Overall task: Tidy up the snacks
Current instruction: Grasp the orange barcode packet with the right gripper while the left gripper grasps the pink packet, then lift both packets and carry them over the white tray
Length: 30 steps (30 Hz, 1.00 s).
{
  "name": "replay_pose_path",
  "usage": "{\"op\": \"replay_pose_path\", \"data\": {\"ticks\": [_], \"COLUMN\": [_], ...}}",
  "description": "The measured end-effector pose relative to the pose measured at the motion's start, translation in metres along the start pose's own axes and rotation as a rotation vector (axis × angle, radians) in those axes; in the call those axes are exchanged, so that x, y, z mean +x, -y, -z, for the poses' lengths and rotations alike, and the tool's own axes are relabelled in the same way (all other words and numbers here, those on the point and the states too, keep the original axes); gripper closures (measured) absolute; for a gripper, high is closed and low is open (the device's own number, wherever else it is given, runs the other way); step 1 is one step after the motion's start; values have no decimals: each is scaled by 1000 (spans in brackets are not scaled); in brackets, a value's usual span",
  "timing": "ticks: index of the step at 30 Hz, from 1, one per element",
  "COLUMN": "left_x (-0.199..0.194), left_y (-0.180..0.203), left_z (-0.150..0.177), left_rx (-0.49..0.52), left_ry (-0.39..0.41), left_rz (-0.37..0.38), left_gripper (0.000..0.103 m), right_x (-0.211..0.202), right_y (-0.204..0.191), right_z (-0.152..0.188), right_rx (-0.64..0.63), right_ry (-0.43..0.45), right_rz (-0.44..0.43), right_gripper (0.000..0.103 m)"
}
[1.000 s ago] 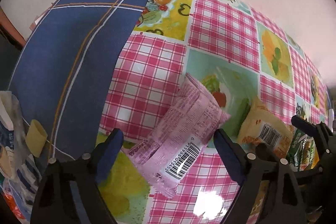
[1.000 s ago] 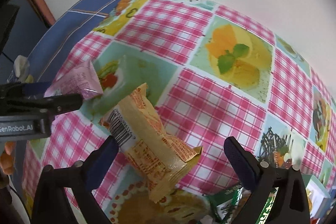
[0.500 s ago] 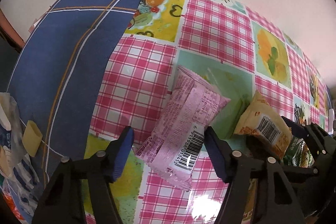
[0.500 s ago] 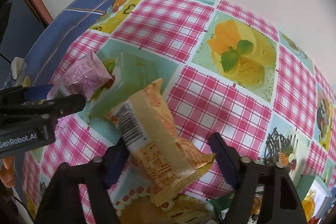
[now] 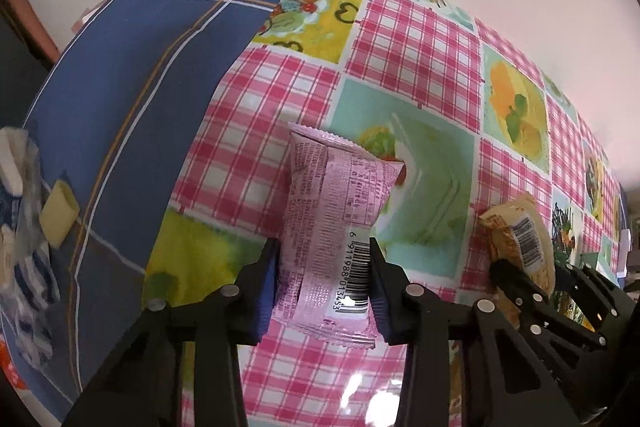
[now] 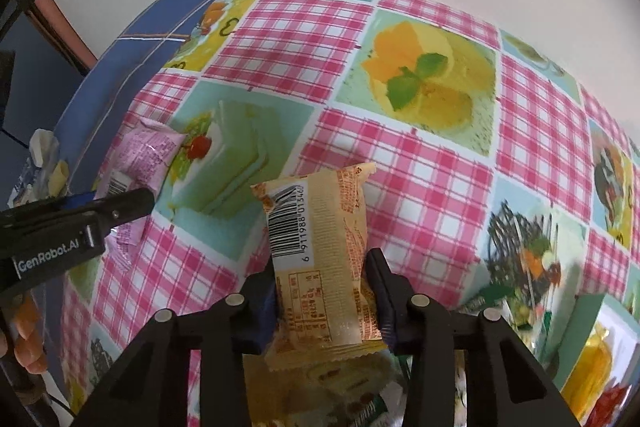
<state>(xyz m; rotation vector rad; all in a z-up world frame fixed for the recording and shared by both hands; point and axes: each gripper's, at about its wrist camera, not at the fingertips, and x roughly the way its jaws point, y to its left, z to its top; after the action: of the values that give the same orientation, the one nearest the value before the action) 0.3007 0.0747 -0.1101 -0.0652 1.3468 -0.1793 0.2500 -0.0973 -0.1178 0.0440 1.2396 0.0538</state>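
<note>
A pink snack packet with a barcode lies lengthwise on the checked tablecloth. My left gripper points down at it, jaws closing tight, and both pads press on its near end. A yellow-orange snack packet sits between the pads of my right gripper, whose jaws are closing and squeeze its sides. In the left wrist view the yellow packet and the right gripper show at the right. The right wrist view shows the pink packet at the left, with a left gripper finger across it.
A blue cloth covers the table's left part, with a clear bag of items at its edge. Green packets, a teal box and other snacks crowd the near right. A white wall backs the table.
Both grippers went from wide open to closed on their packets. The pink packet and the yellow packet have each turned to line up between the fingers.
</note>
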Motion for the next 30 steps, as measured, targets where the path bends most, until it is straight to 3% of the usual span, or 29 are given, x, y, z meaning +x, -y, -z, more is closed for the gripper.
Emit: {"op": "replay_pose_path", "data": {"ticks": [7,15,19,30], "left_x": [-16,-42,-58,-84], "left_y": [15,49,65,131], "left_z": [32,73,91,128], "left_rx": [-37,-72,-88,-54], "left_ry": [20,47,65,89], "left_rz": [34,115,147,170], "left_gripper": [62,62,62,62], "right_x": [-39,-82,-94,-135], "right_y": [17,26,35,81], "right_z": [28,61,82,138], "right_rx": [64,124,196,357], "right_ry": [37,89,114,197], "right_rz": [-57,-56,-111,-51], "right_gripper": [61,61,61,61]}}
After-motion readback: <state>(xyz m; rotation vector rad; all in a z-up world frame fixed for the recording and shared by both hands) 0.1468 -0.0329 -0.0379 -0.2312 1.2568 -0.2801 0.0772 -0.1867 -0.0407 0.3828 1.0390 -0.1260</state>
